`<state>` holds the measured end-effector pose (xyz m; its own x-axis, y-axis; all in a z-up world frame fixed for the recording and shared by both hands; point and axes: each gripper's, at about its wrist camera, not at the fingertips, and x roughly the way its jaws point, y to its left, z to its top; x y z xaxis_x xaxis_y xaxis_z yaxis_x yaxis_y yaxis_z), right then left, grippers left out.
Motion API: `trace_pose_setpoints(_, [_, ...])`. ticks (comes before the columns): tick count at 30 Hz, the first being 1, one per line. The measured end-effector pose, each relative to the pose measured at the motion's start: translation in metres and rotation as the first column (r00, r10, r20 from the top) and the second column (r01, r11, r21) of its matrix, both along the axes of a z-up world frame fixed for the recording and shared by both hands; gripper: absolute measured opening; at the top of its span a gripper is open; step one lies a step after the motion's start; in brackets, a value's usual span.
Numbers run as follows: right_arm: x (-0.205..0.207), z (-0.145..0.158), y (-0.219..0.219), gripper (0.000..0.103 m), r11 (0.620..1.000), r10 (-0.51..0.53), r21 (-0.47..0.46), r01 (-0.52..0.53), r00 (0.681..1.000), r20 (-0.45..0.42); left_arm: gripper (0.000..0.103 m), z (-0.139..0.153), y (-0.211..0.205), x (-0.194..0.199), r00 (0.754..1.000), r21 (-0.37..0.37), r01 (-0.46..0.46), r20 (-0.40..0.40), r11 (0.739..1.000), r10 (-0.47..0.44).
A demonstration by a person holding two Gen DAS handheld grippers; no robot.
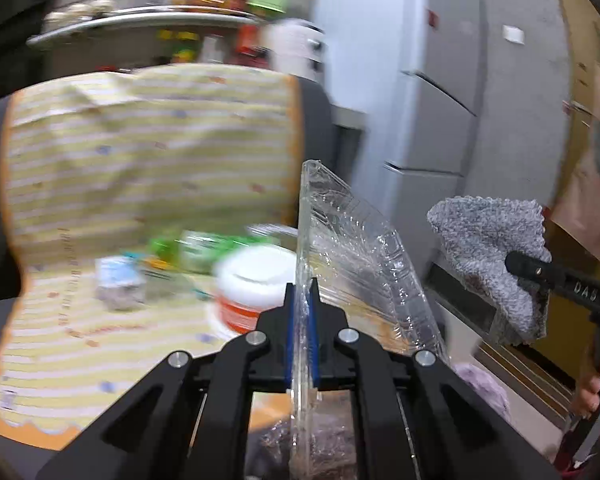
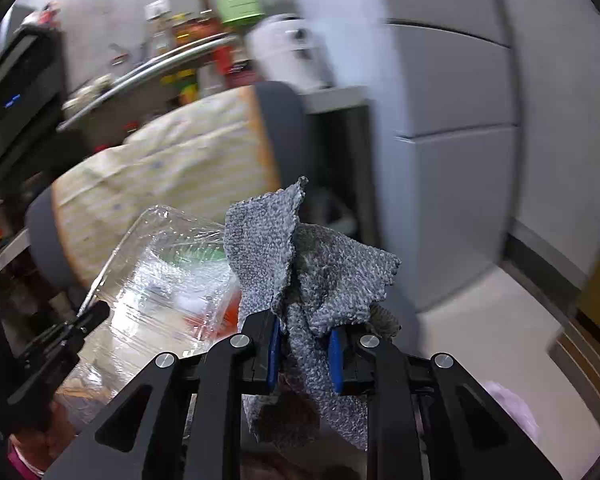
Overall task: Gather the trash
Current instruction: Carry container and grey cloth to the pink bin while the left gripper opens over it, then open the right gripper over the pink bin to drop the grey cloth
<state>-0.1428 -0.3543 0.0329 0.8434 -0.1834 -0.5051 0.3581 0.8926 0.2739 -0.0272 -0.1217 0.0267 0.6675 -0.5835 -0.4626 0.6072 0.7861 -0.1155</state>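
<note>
Clear, crinkled plastic clamshell tray (image 1: 340, 248) stands on edge in my left gripper (image 1: 302, 292), pads clamped on its rim, long axis running up and away. My right gripper (image 2: 305, 344) is clamped on a crumpled grey, nubby-textured cloth (image 2: 312, 264), rising upright, beside the yellow striped cloth-covered chair (image 1: 140, 152).

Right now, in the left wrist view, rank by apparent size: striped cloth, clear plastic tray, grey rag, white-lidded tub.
1. striped cloth
2. clear plastic tray, enlarged by nearness
3. grey rag
4. white-lidded tub, partly hidden
</note>
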Motion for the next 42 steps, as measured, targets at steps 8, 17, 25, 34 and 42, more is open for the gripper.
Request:
trace_pose_setpoints(8, [-0.099, -0.019, -0.042, 0.024, 0.975, -0.222, 0.021, 0.222, 0.975, -0.021, 0.004, -0.028, -0.076, -0.055, 0.969, 0.091, 0.248, -0.046, 0.965, -0.244])
trace_pose_setpoints(17, [-0.142, -0.037, -0.080, 0.024, 0.939, -0.337, 0.066, 0.338, 0.941, -0.033, 0.004, -0.088, -0.166, -0.093, 0.869, 0.307, 0.494, -0.212, 0.814, -0.447])
trace_pose_setpoints(25, [-0.145, -0.054, -0.103, 0.024, 0.921, -0.371, 0.106, 0.376, 0.927, -0.061, 0.005, -0.120, -0.231, -0.101, 0.813, 0.362, 0.581, -0.295, 0.729, -0.502])
trace_pose_setpoints(34, [-0.142, -0.082, -0.117, 0.025, 0.908, -0.384, 0.120, 0.401, 0.913, -0.139, 0.056, -0.107, -0.237, -0.088, 0.821, 0.310, 0.568, -0.270, 0.762, -0.503])
trace_pose_setpoints(42, [-0.125, -0.107, -0.112, 0.025, 0.909, -0.375, 0.106, 0.404, 0.901, -0.218, 0.056, -0.063, -0.173, -0.064, 0.917, 0.260, 0.399, -0.134, 0.879, -0.377])
